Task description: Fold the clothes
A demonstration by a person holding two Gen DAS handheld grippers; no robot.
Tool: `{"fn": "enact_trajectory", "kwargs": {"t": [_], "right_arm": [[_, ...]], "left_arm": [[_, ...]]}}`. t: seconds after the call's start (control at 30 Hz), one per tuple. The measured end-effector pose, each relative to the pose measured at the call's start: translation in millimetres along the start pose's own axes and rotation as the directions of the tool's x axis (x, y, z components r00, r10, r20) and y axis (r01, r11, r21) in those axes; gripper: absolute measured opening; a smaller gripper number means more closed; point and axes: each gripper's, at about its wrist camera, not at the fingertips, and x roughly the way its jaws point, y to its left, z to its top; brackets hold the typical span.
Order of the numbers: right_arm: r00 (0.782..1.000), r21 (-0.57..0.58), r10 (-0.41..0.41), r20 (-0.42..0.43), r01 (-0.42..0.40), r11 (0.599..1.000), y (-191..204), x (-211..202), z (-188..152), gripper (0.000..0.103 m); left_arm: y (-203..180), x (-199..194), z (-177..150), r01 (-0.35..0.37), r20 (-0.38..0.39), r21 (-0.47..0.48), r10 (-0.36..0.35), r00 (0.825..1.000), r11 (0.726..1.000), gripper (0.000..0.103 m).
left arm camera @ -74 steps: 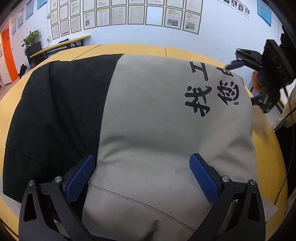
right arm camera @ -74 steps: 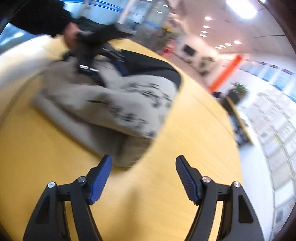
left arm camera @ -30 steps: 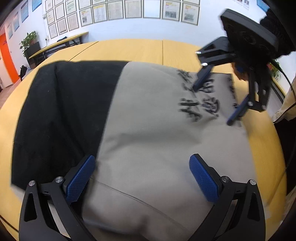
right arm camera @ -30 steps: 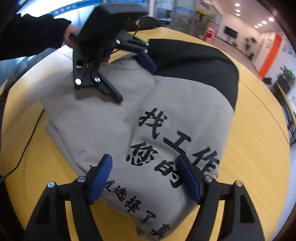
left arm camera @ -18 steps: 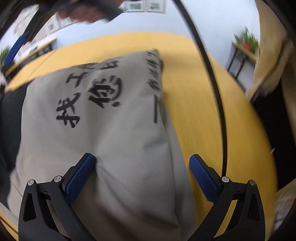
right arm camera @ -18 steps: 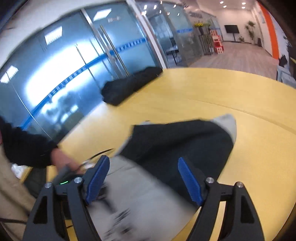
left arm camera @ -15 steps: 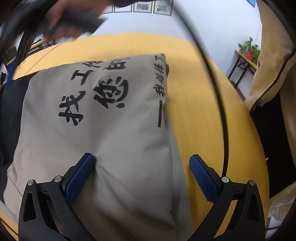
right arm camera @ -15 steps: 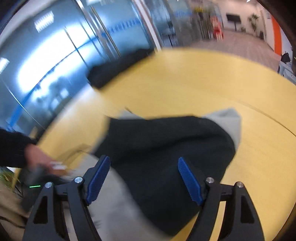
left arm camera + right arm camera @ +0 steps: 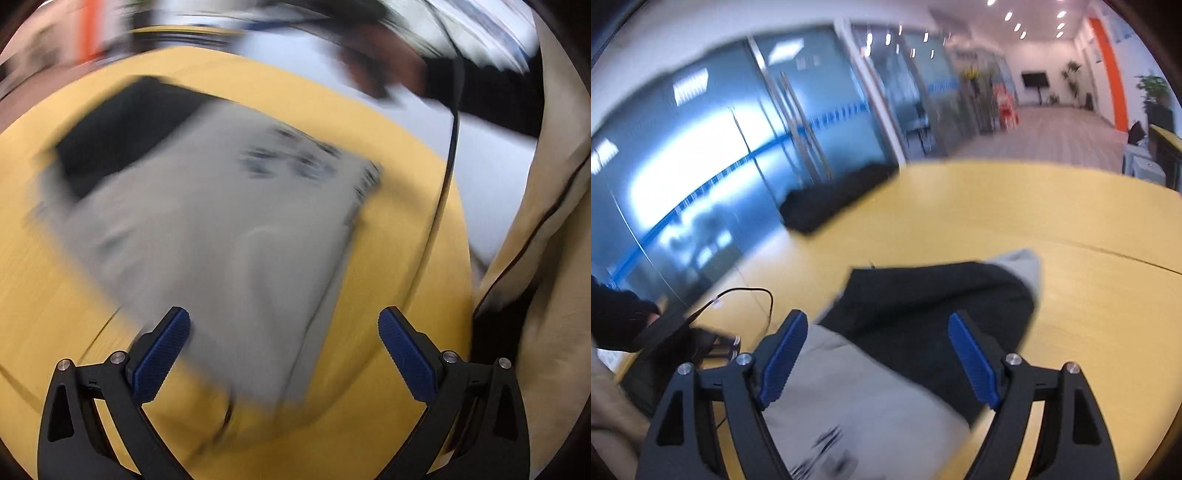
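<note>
A folded grey and black garment (image 9: 221, 221) with black printed characters lies flat on the yellow table (image 9: 388, 277); the left wrist view is blurred by motion. My left gripper (image 9: 284, 347) is open and empty, hovering over the garment's near edge. My right gripper (image 9: 879, 365) is open and empty above the garment (image 9: 923, 314), over its black part. The hand holding the left gripper (image 9: 676, 339) shows at the lower left of the right wrist view.
A dark bundle of cloth (image 9: 831, 199) lies at the table's far edge by glass walls. A thin black cable (image 9: 753, 295) trails over the table. The person's beige clothing (image 9: 546, 221) fills the right of the left wrist view.
My left gripper has pulled back and swung, so the garment now sits further off and whole in view. My right gripper has stayed over the black part. Both stay open.
</note>
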Motion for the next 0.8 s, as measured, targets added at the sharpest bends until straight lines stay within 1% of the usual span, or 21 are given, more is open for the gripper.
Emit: {"fn": "enact_trajectory", "kwargs": {"t": [0.03,0.1,0.13,0.2,0.23,0.3,0.33,0.37,0.43,0.47,0.53,0.6,0.63,0.67,0.7,0.73,0.8], "right_arm": [[1.000,0.013,-0.005,0.016,0.004,1.000,-1,-32,-6,0.087],[1.000,0.062,-0.017,-0.014,0.018,0.998,-9,-73,-24,0.090],[0.999,0.106,-0.007,-0.050,0.013,0.994,-16,-84,-36,0.090],[0.990,0.204,0.034,-0.135,-0.006,0.979,-27,-88,-63,0.090],[0.982,0.232,0.058,-0.180,-0.015,0.973,-30,-80,-75,0.090],[0.961,0.269,0.103,-0.256,-0.031,0.963,-38,-67,-95,0.090],[0.950,0.279,0.123,-0.288,-0.040,0.960,-43,-61,-103,0.090],[0.943,0.286,0.144,-0.299,-0.055,0.957,-40,-57,-109,0.090],[0.930,0.302,0.185,-0.319,-0.086,0.950,-32,-48,-121,0.090],[0.930,0.295,0.170,-0.324,-0.071,0.953,-31,-58,-127,0.090],[0.932,0.280,0.136,-0.335,-0.039,0.959,-30,-79,-138,0.089],[0.935,0.287,0.067,-0.349,0.039,0.957,-35,-105,-144,0.090],[0.934,0.290,0.031,-0.356,0.079,0.954,-38,-117,-148,0.090],[0.932,0.293,-0.004,-0.364,0.118,0.949,-41,-130,-151,0.090],[0.928,0.296,-0.039,-0.371,0.158,0.942,-43,-142,-154,0.090],[0.921,0.275,-0.068,-0.383,0.184,0.944,-43,-155,-155,0.090],[0.918,0.264,-0.075,-0.389,0.189,0.946,-46,-153,-155,0.090]], "left_arm": [[9,-21,-9,-0.045,0.023,-0.082,0.047,0.999,0.996,0.103],[35,-52,-56,-0.058,0.054,-0.218,0.071,0.996,0.974,0.103],[49,-67,-83,-0.057,0.067,-0.283,0.079,0.995,0.958,0.103],[76,-97,-135,-0.050,0.092,-0.408,0.096,0.991,0.912,0.103],[87,-100,-144,-0.018,0.124,-0.469,0.086,0.989,0.883,0.103],[103,-92,-137,0.067,0.176,-0.571,0.042,0.984,0.818,0.103],[111,-88,-133,0.110,0.201,-0.617,0.021,0.979,0.779,0.103],[114,-94,-133,0.133,0.222,-0.644,0.018,0.975,0.754,0.103],[118,-115,-135,0.165,0.260,-0.683,0.027,0.965,0.712,0.103],[118,-127,-142,0.134,0.249,-0.697,0.063,0.967,0.704,0.103],[117,-153,-160,0.034,0.199,-0.721,0.160,0.967,0.692,0.103],[116,-178,-179,-0.065,0.147,-0.739,0.254,0.956,0.670,0.103],[115,-194,-192,-0.127,0.099,-0.758,0.304,0.948,0.640,0.103],[114,-204,-200,-0.182,0.053,-0.766,0.342,0.938,0.617,0.103],[111,-207,-202,-0.204,0.038,-0.763,0.357,0.933,0.614,0.103],[109,-209,-203,-0.214,0.034,-0.757,0.365,0.931,0.617,0.103],[107,-195,-193,-0.204,0.050,-0.729,0.347,0.936,0.654,0.103]]}}
